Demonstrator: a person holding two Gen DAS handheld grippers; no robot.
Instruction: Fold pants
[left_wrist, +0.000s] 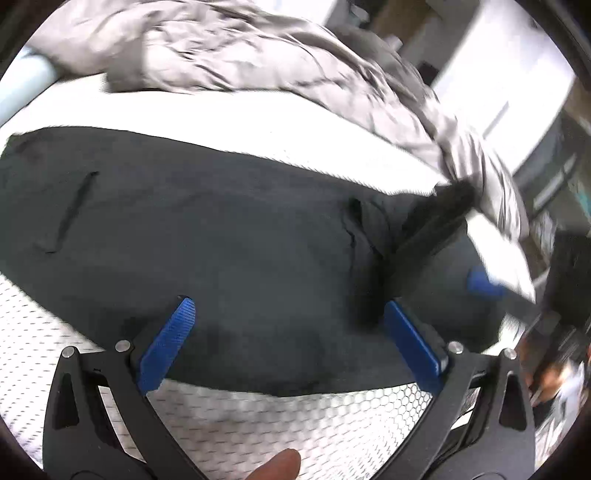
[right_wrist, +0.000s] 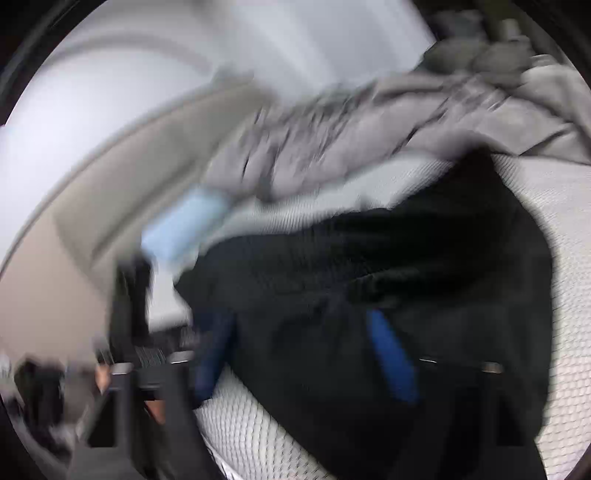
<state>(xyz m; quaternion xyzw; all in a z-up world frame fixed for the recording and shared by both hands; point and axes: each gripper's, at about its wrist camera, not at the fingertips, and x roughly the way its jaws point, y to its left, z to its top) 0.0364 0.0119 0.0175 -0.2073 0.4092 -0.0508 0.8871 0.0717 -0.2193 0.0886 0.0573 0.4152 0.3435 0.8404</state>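
Your left gripper (left_wrist: 291, 314) hangs over the black pants (left_wrist: 221, 229) on the bed (left_wrist: 258, 417), jaws wide, holding nothing. Your right gripper (right_wrist: 306, 332) is blurred, jaws apart above the pants, empty.

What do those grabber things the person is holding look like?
The left gripper has two flat blue fingers with a bumpy texture, bolted to black arms with cut-out holes and round silver pins. The right gripper looks the same, blue fingers on black, though that view is blurry. No sleeves show.

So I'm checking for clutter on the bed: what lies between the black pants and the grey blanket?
Only a bare strip of white mattress separates the pants from the blanket, seen in the left wrist view.
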